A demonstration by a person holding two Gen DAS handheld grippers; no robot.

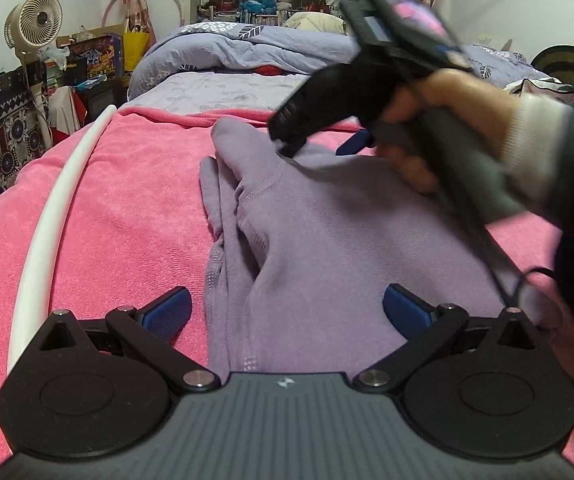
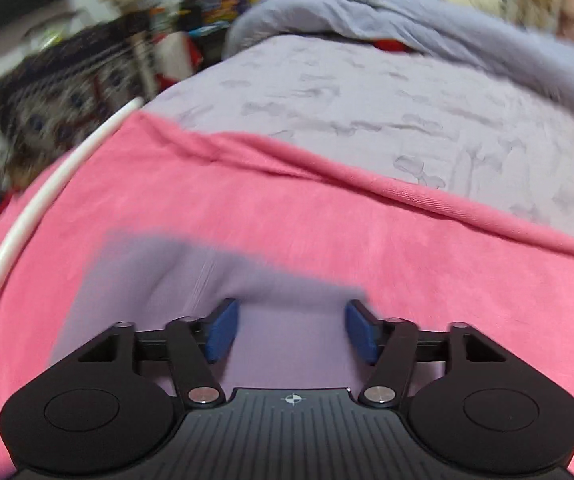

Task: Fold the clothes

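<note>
The right wrist view is smeared by motion blur, so the lilac garment shows no seams or edges there, and the clutter beside the bed is unreadable. In the left wrist view, the right gripper is blurred and hides its own fingers, while the sleeved right hand covers the garment's right side.

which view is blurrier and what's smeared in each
Right wrist view is blurrier: the purple garment edge and the background clutter streak with motion, though its own tongs stay sharp. Left wrist view is mostly crisp; only the other hand and its right tongs smear. Both views bow the white tube with fisheye.
</note>
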